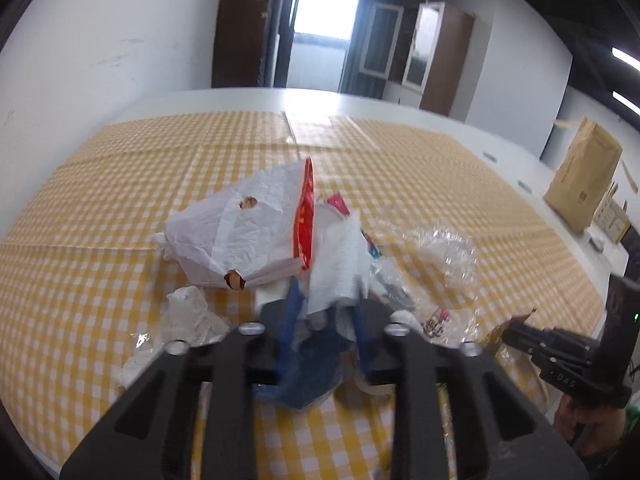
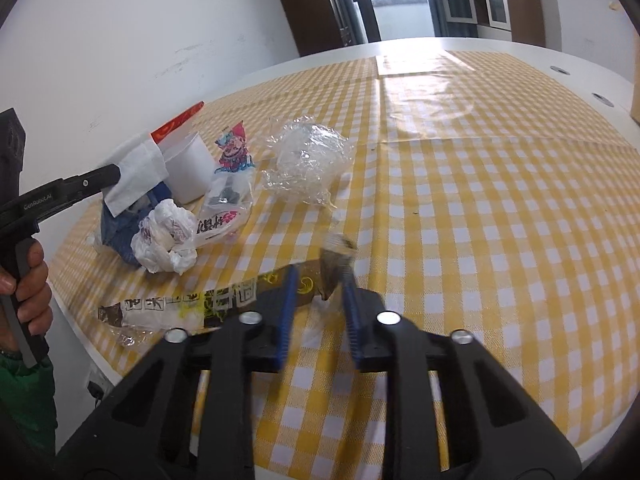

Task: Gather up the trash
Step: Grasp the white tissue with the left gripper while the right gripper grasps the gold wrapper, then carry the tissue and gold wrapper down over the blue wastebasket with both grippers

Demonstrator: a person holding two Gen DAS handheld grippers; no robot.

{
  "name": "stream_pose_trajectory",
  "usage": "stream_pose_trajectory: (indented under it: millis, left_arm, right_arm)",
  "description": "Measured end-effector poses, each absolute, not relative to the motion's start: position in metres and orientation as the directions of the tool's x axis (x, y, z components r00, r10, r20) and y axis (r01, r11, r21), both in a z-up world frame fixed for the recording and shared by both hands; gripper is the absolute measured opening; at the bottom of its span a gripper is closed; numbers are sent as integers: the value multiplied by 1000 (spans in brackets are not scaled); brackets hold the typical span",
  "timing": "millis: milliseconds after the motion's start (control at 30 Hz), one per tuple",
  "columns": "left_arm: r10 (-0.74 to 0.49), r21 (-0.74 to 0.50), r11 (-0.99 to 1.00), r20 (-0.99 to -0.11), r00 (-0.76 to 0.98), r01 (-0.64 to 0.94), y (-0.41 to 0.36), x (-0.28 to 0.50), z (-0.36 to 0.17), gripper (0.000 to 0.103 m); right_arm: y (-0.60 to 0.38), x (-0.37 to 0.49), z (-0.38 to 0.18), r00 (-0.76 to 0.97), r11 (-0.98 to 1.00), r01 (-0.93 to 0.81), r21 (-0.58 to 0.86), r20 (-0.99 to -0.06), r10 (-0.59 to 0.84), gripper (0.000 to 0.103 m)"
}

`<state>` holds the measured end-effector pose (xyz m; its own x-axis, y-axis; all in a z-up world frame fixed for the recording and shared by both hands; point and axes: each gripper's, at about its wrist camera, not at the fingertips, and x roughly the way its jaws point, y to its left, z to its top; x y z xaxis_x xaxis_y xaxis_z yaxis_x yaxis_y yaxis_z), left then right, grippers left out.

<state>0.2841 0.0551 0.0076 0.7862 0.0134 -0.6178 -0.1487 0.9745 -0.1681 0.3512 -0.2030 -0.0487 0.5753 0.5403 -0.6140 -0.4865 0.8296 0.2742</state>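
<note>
A heap of trash lies on the yellow checked tablecloth [image 1: 100,208]. In the left wrist view my left gripper [image 1: 326,300] is open around the heap: a white tissue [image 1: 340,268], a blue rag [image 1: 316,376] and a white cup with a red rim [image 1: 244,232] sit between and beyond its fingers. Crumpled clear plastic [image 1: 444,248] lies to the right. In the right wrist view my right gripper [image 2: 320,280] is open over one end of a long brown printed wrapper [image 2: 192,304]. The heap [image 2: 176,184], a pink snack packet [image 2: 234,152] and clear plastic [image 2: 308,164] lie further left.
A brown paper bag [image 1: 580,180] stands at the table's far right edge. A white wall runs along the left side of the table. The table's near edge [image 2: 92,356] is close to the wrapper. The left gripper's body [image 2: 48,196] shows at the left of the right wrist view.
</note>
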Motion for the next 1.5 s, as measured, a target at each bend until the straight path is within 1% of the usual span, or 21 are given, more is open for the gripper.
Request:
stream_pose_trajectory:
  millis: [33,100,300,400,500,667,833,933,1033,1100,1200,1300,1433,1500]
  left_arm:
    - [13,-182,971,-604,797,-154,57,278,10,4]
    - [4,-222,962,-575,818,-160,62,266,13,4]
    - [-5,-309,937,-479,878,-163,64,214,28,3]
    - [6,-294,943,-444,896,-153,56,195,33,2]
    - [68,-252,951,-399,914,-180,55,181,42,2]
    - [79,-282,941,-357,931,-188,62,162,58,2]
    - [35,-326,933,-344,938,-154,61,132,60,2]
    - [12,-333,932,-358,934,-140,56,112,54,2]
    - [-45,-356,929,-377,925,-100,52,93,48,2]
    - [-49,-339,936,-382,923,-91,44,76,44,2]
    - [-64,-320,945,-394,917,-72,35,54,34,2]
    - [-59,-289,956,-382,922,-59,28,36,26,2]
    - [-106,-323,946,-412,905,-37,27,25,12,2]
    - [-114,-318,948,-424,898,-30,24,18,4,2]
  right_arm:
    - [-204,346,-46,580,823,-496,278,-599,552,9]
    - [-206,334,-38,589,812,-512,282,-572,570,5]
    - [-216,294,-14,618,784,-536,315,-487,618,2]
    - [-218,275,-3,643,787,-540,299,-456,615,2]
    - [-218,262,2,667,799,-531,281,-443,599,2]
    - [-223,236,12,690,808,-520,277,-421,589,2]
    - [-225,205,20,701,807,-530,260,-402,589,2]
    - [-218,186,21,697,805,-546,234,-406,591,2]
    - [-214,164,22,702,806,-558,197,-406,585,2]
    - [-212,147,18,708,809,-563,171,-405,578,2]
    - [-210,129,10,700,804,-574,158,-415,581,2]
    - [-206,114,2,702,810,-572,127,-436,564,2]
    - [-195,99,-9,692,807,-584,92,-463,554,2]
    - [-190,93,-17,690,808,-585,69,-481,541,2]
